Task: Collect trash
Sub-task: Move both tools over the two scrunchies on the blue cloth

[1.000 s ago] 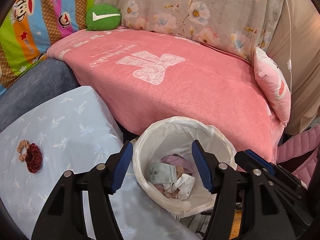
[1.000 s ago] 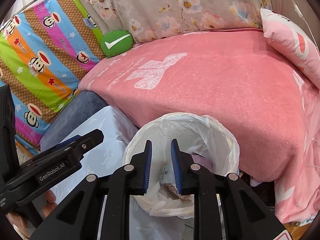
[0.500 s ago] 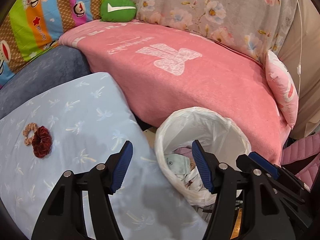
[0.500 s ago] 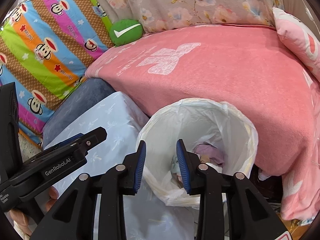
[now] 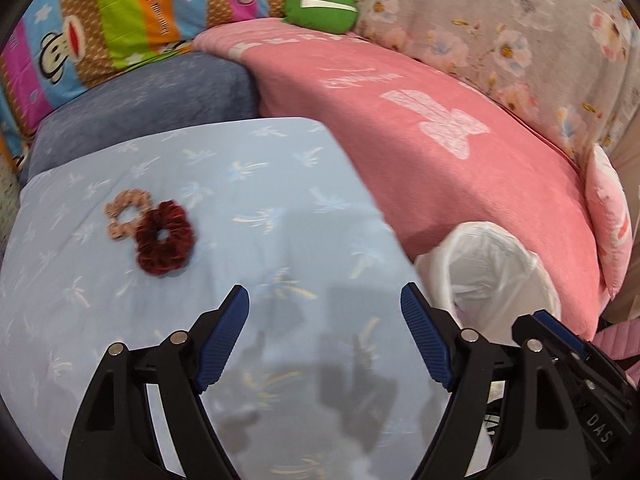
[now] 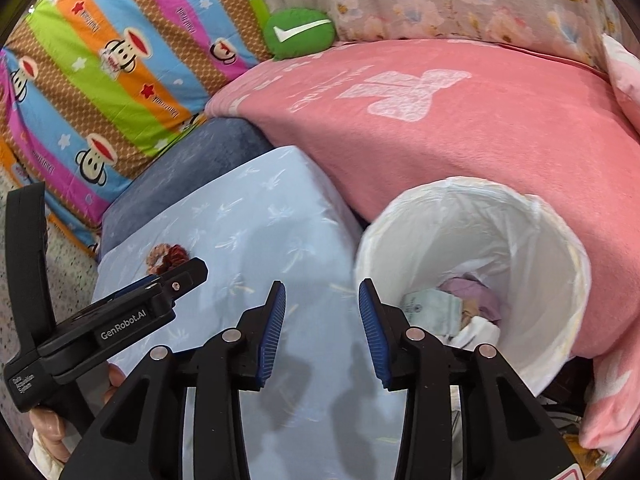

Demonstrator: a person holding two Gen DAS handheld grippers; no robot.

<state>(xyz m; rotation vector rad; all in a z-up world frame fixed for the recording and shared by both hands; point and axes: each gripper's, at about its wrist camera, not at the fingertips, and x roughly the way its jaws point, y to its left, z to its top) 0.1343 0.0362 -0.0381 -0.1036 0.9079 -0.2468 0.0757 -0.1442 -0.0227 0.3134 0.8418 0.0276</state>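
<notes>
A white-lined trash bin [image 6: 520,216] stands between the pale blue cushion and the pink bed; crumpled papers and wrappers [image 6: 436,308] lie in it. In the left wrist view the bin [image 5: 492,264] is at the right. My left gripper [image 5: 324,312] is open and empty above the pale blue cushion [image 5: 240,184]; it also shows in the right wrist view [image 6: 176,280]. My right gripper [image 6: 322,300] is open and empty, just left of the bin's rim. A dark red scrunchie [image 5: 164,240] and a beige scrunchie [image 5: 124,212] lie on the cushion, ahead-left of the left gripper.
A pink blanket [image 6: 420,128] covers the bed behind the bin. A green round pillow [image 6: 300,32], a striped monkey-print cushion [image 6: 112,64], a floral cloth [image 5: 500,32] and a dark blue cushion [image 5: 152,96] lie behind. A pink pillow [image 5: 608,216] lies far right.
Both grippers have swung left from over the bin to over the blue cushion. The right gripper's jaws have opened from nearly shut. The left gripper stays open.
</notes>
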